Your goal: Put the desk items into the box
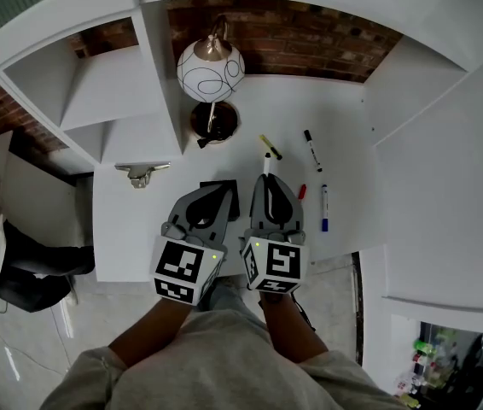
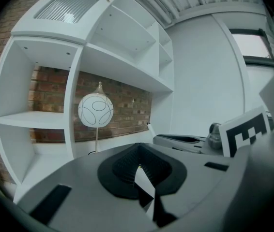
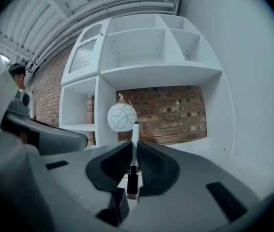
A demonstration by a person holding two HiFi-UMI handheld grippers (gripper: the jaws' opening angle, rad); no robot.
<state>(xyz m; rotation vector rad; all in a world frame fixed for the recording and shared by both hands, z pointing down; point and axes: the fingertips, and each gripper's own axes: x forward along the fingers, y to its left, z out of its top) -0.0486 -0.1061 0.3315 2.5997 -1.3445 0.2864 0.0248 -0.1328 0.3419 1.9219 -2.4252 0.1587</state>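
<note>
- Closest to my right camera is the black end of the marker [image 3: 133,162]. It sits in the right gripper [image 3: 133,148], whose pads pinch its barrel.
- The marker's long axis runs along the jaws. Its white end pokes out past the fingertips toward the lamp [image 3: 122,117], and it lies near level above the desk [image 1: 344,173].
- From the head view, a dark square shape that I take for the box [image 1: 231,184] (I cannot make out its opening) lies just to the left of the right gripper [image 1: 267,179].
- I judge the coming move to be a short carry to the left and down, tipping the marker [image 1: 266,166] so one end goes in first.
- The left gripper [image 2: 138,151] has its pads pressed together at the tips with nothing between them. It hangs partly over that dark shape, so it may crowd the drop.
- On the desk lie a red pen [image 1: 302,191], a blue marker [image 1: 324,208], a black-capped marker [image 1: 312,150] and a yellow highlighter [image 1: 270,147]. All are nearer my right hand.
</note>
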